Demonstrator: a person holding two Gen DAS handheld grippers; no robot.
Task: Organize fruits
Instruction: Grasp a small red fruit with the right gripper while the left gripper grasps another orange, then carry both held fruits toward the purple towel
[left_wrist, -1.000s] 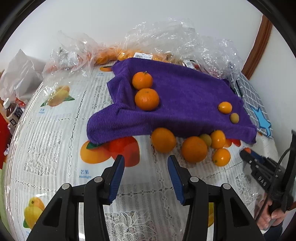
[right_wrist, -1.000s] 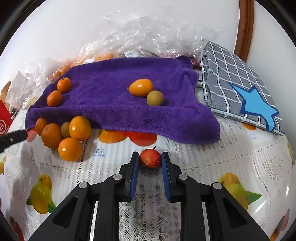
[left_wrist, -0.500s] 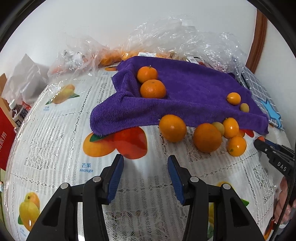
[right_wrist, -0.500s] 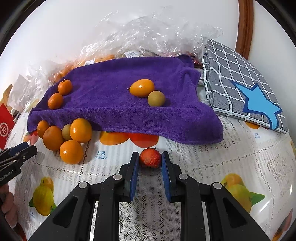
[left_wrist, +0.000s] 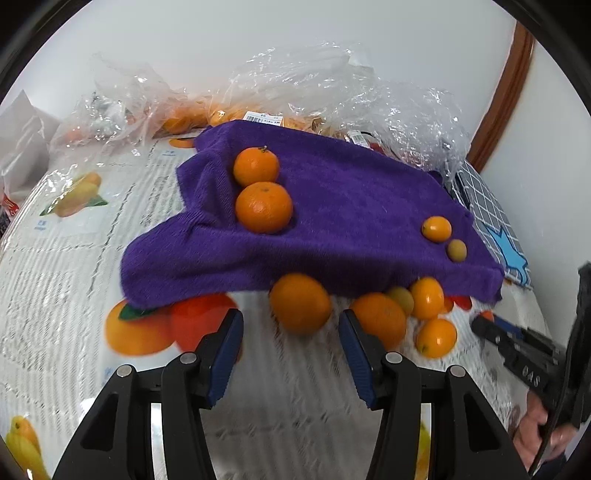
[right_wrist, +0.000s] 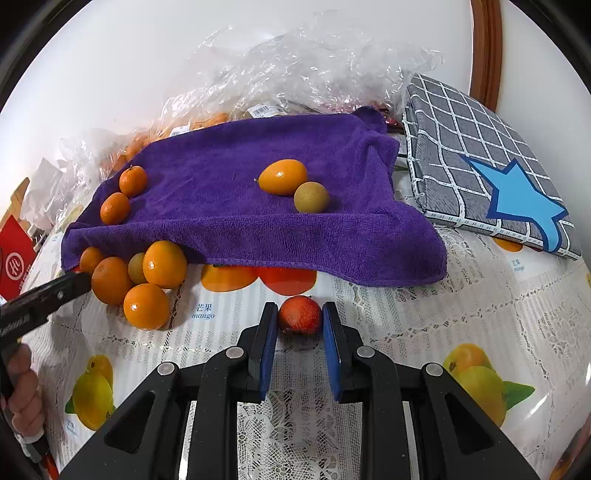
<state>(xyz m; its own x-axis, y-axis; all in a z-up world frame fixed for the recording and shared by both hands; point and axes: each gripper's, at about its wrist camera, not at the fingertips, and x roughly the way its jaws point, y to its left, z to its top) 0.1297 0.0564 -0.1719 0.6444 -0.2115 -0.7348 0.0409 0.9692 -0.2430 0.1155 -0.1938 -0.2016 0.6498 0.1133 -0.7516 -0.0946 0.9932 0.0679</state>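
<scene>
A purple towel (left_wrist: 351, 206) (right_wrist: 229, 206) lies on the table with two mandarins (left_wrist: 263, 207) at its left and a kumquat (left_wrist: 436, 229) beside a small brownish fruit (left_wrist: 457, 250) at its right. Several oranges cluster at its front edge (right_wrist: 146, 305). My left gripper (left_wrist: 290, 321) is opening, its pads apart and touching nothing. A loose orange (left_wrist: 300, 302) sits just beyond the fingertips. My right gripper (right_wrist: 300, 308) is shut on a small red fruit (right_wrist: 299, 315) that rests on the tablecloth in front of the towel.
Crumpled clear plastic bags (left_wrist: 303, 85) with more fruit line the back wall. A grey checked cloth with a blue star (right_wrist: 491, 177) lies at the right. A red box (right_wrist: 16, 258) stands far left. The tablecloth (right_wrist: 443, 302) bears printed fruit pictures.
In the left wrist view the loose orange has come closer to the fingertips and the jaws stand a little wider. The right gripper still holds the red fruit in the same spot.
</scene>
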